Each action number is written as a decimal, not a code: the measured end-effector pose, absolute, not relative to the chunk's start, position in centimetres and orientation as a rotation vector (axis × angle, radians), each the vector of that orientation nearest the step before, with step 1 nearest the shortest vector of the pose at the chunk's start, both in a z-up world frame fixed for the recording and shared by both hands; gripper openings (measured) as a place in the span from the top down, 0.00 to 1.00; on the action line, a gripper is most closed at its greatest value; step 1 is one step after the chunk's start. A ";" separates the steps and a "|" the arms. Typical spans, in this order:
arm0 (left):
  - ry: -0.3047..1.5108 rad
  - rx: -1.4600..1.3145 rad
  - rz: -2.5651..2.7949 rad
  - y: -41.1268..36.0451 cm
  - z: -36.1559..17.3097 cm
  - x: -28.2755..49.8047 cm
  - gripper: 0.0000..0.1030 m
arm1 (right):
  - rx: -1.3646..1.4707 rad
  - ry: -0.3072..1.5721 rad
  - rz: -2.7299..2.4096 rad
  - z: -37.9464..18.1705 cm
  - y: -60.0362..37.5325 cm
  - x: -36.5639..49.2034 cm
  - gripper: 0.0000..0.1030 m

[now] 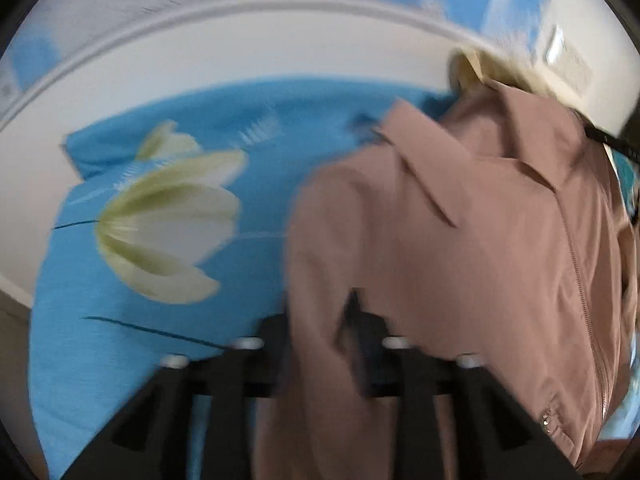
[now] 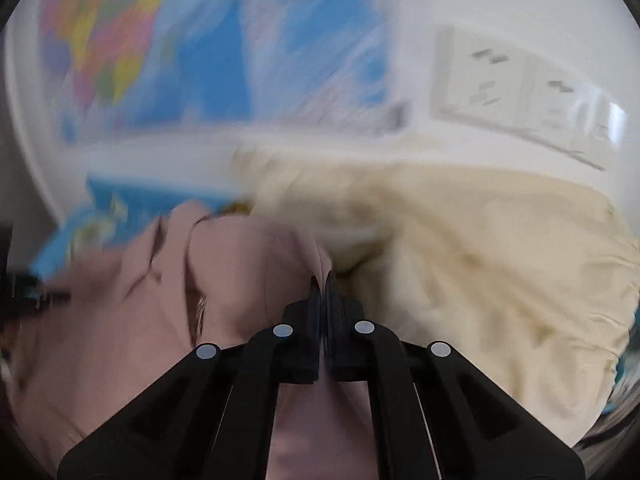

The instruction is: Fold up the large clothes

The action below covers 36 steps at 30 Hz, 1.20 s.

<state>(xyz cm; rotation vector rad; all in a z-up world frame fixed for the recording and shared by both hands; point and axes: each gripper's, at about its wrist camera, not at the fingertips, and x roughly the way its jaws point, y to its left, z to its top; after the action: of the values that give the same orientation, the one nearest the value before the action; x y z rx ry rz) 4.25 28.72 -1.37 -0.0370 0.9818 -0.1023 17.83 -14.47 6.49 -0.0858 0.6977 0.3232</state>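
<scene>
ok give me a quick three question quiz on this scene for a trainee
1. True or false: the jacket lies on a plain red sheet.
2. In the right wrist view, what lies right of the jacket? A) a cream cloth B) a black shoe C) a green towel
3. What are the right fingers shut on?

Key: 1 false, the sheet is blue with white flowers. 2 A. 3 a fold of the jacket.

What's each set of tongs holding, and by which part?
Right tongs: shut on a fold of the pink jacket. Left tongs: jacket fabric between the fingers; grip unclear, blurred.
</scene>
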 end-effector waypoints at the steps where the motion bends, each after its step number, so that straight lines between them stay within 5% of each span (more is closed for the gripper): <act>1: 0.956 -0.029 -0.092 29.3 -0.8 3.5 0.32 | -0.089 0.702 0.296 6.3 -14.8 18.1 0.98; 7: 0.938 0.011 -0.165 31.3 -0.7 -1.9 0.25 | -0.033 0.788 0.297 3.6 -15.2 19.1 0.90; 10: 0.930 0.036 -0.192 30.7 -0.3 -6.1 0.17 | 0.006 0.794 0.308 3.4 -15.4 18.7 0.75; 15: 0.938 0.097 -0.258 27.7 -0.3 -10.5 0.18 | 0.012 0.763 0.331 4.3 -14.7 16.4 0.54; 16: 0.957 0.123 -0.251 27.1 -0.9 -10.7 0.32 | 0.011 0.754 0.340 4.5 -14.6 15.6 0.54; 17: 0.979 0.126 -0.244 27.0 -1.3 -10.6 0.63 | 0.012 0.749 0.351 4.5 -14.3 15.1 0.54; 19: 1.057 0.077 -0.186 28.1 -2.2 -9.4 0.96 | 0.004 0.744 0.375 4.7 -14.1 14.2 0.54; 22: 0.996 0.048 -0.025 31.5 0.0 -7.8 0.99 | -0.038 0.729 0.388 4.9 -13.0 13.4 0.54; 27: 0.864 -0.146 0.105 38.3 6.6 -4.9 0.97 | -0.064 0.719 0.417 4.9 -11.6 12.8 0.54; 28: 0.874 -0.090 0.172 38.3 6.8 -4.0 0.91 | -0.056 0.727 0.422 4.7 -11.6 12.8 0.54; 31: 0.975 0.026 0.360 38.0 4.6 -1.8 0.43 | -0.030 0.750 0.444 3.9 -11.8 12.5 0.54; 36: 0.954 -0.018 0.196 35.3 2.3 -4.7 0.39 | -0.006 0.775 0.482 2.8 -13.3 9.8 0.38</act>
<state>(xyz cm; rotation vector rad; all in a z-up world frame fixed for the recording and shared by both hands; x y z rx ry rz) -4.70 35.34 2.29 -0.0183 0.9538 0.1963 9.78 -13.31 2.84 -0.0058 0.7753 0.4822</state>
